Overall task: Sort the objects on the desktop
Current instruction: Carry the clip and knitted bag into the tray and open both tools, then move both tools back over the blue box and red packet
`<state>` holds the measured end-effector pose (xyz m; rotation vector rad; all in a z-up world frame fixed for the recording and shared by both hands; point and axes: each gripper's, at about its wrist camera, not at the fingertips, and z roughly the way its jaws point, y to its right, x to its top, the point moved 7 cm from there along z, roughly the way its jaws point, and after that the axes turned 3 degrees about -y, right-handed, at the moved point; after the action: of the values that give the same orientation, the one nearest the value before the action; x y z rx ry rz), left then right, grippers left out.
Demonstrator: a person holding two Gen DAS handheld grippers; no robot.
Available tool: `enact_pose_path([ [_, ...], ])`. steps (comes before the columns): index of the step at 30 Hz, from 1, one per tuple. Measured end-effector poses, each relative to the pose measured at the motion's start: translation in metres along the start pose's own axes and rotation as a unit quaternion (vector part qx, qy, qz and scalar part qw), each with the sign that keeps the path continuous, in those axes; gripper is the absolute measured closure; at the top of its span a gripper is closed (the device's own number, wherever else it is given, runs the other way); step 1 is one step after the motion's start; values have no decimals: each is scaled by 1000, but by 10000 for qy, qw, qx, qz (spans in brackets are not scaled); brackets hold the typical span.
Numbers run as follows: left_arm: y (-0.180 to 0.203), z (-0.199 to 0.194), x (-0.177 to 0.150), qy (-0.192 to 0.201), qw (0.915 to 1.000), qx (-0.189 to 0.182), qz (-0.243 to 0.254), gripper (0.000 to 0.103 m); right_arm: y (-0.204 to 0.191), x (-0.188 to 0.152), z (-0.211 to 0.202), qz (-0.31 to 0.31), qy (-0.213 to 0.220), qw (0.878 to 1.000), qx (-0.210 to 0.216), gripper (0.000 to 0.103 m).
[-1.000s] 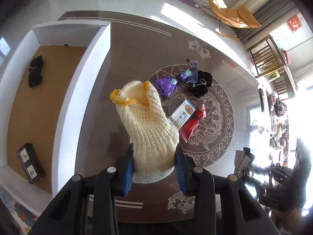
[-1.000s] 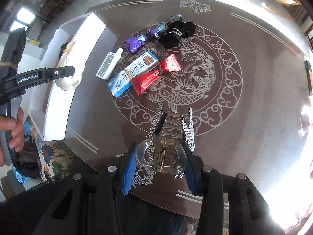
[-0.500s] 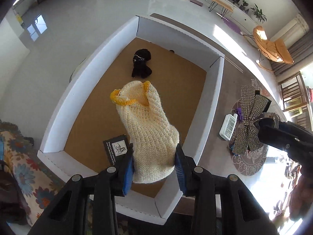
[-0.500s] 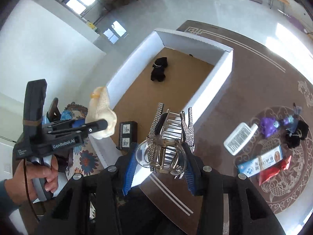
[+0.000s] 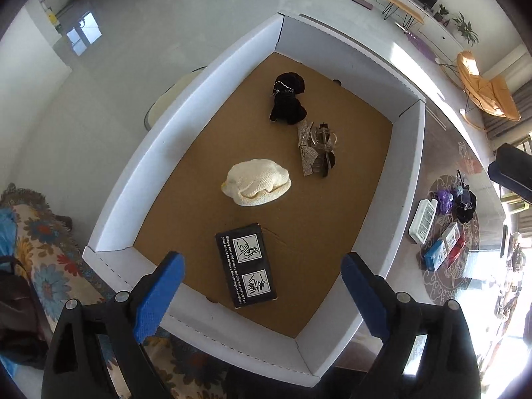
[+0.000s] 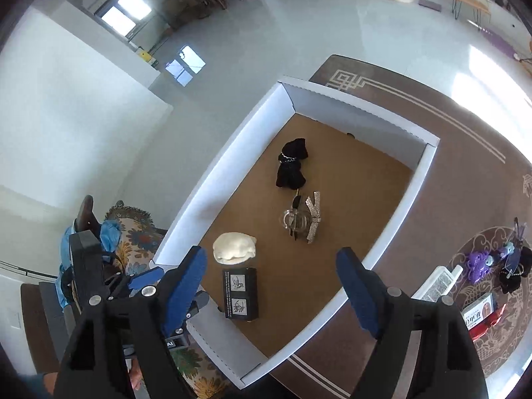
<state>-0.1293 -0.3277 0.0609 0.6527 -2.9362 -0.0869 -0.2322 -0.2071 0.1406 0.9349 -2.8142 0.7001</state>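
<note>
Both grippers hover above a white cardboard box [image 5: 404, 179] with a brown floor. The left gripper [image 5: 262, 291] and the right gripper [image 6: 274, 286] each have blue fingers spread wide, holding nothing. Inside the box lie a cream knitted pouch [image 5: 256, 183], a rhinestone bow hair claw [image 5: 316, 153], a black velvet bow [image 5: 287, 98] and a black printed box [image 5: 246, 264]. More items remain on the patterned table [image 6: 472, 173] beside the box.

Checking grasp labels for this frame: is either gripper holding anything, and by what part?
Nothing is held. The left gripper and right gripper are both open and empty above the box; the knit pouch and rhinestone hair clip lie on its floor.
</note>
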Motion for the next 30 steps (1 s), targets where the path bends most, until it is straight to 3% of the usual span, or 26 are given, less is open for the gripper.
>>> enact_pose_path([
  [5, 34, -4, -20, -81, 9993, -138, 336, 7, 63, -59, -7, 619, -201, 9974, -308, 22],
  [11, 112, -17, -47, -31, 9938, -206, 1095, 7, 148, -158, -25, 1566, -429, 9858, -438, 22],
  [16, 182, -20, -75, -111, 9908, -410, 1283, 7, 195, -228, -40, 1694, -726, 9813, -552, 22],
  [23, 278, -7, -109, -329, 9816, -644, 1768, 7, 241, -287, -87, 1751, -608, 9800, -728, 22],
  [30, 351, 2, -124, -384, 9652, -835, 2447, 7, 278, -319, -125, 2071, -404, 9725, -986, 22],
])
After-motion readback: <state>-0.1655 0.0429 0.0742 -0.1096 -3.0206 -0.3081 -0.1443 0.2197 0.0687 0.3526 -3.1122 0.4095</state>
